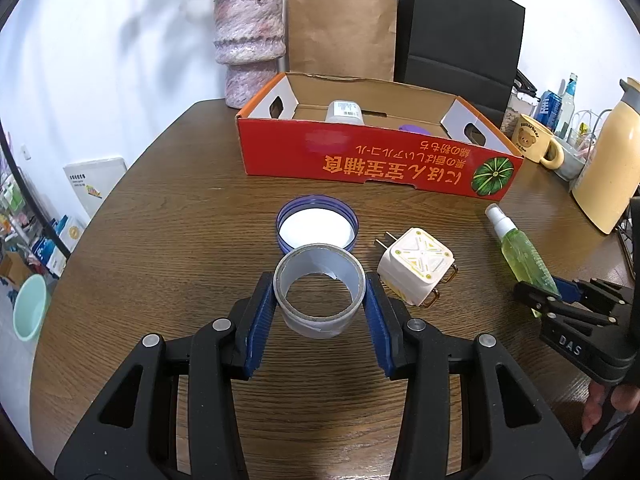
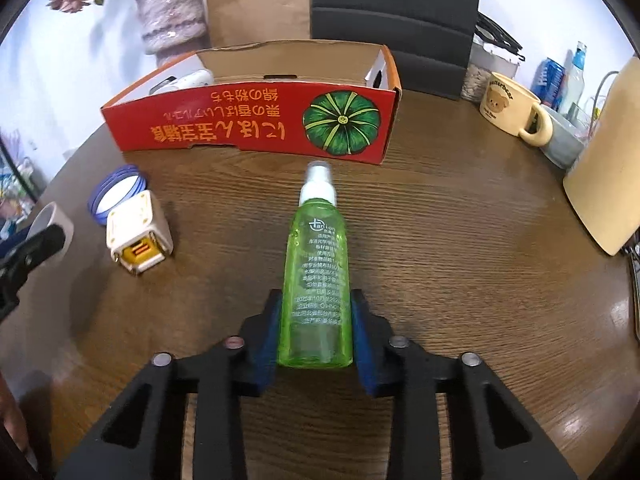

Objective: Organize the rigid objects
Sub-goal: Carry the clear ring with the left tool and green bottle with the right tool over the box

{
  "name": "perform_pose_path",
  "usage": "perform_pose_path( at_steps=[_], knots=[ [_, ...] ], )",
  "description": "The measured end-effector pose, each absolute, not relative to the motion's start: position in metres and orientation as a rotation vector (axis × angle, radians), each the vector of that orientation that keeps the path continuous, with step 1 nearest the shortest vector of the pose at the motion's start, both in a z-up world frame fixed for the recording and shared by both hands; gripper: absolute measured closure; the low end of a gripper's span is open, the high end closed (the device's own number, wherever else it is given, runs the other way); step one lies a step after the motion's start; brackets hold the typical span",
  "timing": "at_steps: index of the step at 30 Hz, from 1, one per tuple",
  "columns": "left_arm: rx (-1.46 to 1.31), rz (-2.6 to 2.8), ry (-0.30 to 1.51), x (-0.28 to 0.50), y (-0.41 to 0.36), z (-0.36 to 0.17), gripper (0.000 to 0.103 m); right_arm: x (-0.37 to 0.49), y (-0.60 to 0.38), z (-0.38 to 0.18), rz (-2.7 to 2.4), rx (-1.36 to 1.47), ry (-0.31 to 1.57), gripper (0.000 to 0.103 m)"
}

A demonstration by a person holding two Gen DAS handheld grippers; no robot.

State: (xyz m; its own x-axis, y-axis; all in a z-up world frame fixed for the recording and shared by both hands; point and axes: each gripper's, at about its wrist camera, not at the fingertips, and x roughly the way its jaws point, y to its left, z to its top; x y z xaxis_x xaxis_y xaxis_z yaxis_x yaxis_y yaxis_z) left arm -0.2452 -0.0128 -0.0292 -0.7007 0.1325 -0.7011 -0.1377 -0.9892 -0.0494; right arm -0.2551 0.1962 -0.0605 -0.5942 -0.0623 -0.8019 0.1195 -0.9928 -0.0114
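My left gripper [image 1: 320, 300] is shut on a grey tape roll [image 1: 319, 312], its blue pads against both sides. My right gripper [image 2: 316, 312] is shut on a green spray bottle [image 2: 316, 264] that points toward the box; the bottle also shows in the left wrist view [image 1: 520, 248]. A red cardboard box [image 1: 360, 156] stands open behind, holding a white container [image 1: 345, 112] and something purple [image 1: 414, 129]. A blue lid [image 1: 317, 224] and a white plug adapter [image 1: 416, 266] lie on the table between the grippers.
The brown wooden table [image 1: 160, 240] carries a bear mug [image 2: 508, 108], a cream thermos [image 1: 612, 160], a vase of flowers [image 1: 250, 40], and brown [image 1: 340, 28] and black [image 1: 460, 32] paper bags behind the box. Bottles stand at the far right.
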Motion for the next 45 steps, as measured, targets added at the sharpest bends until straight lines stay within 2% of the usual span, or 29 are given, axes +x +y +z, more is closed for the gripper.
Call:
perform_pose_path(
  at_steps=[15,29,45],
  knots=[
    [-1.12,2.775,0.0,-0.245,-0.014,-0.026,0.063,-0.241,0.193,-0.041,-2.768,1.163,0.091,0.068],
    [-1.009,2.812,-0.015,-0.247,-0.003,0.01,0.063,-0.24,0.179,0.0,-2.784,0.972,0.112,0.068],
    [-0.889,2.857,-0.089,-0.278,0.02,0.042,0.063,-0.265,0.173,0.026,-2.816,0.863,0.05,0.068]
  ],
)
